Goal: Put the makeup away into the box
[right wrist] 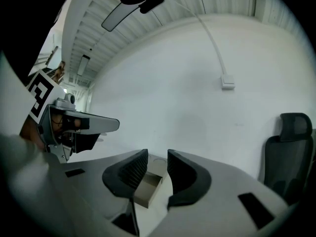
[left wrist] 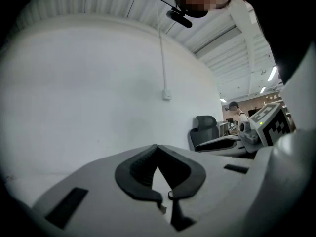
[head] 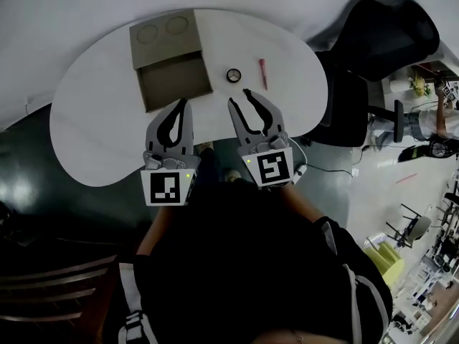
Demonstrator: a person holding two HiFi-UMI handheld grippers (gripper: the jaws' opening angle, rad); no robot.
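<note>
Right gripper (head: 242, 99) shown empty, jaws apart, near round compact (head: 233, 74); left gripper (head: 183, 102) seen closed on nothing. Compact best straddled squarely, gripped firmly, then carried left to open box (head: 174, 79).

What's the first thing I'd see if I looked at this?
Two big grey grippers hang over the near edge of the white table: the left gripper with jaws together, the right gripper with jaws apart and empty. Past them sits an open brown box, with a small round item and a pink stick to its right.
</note>
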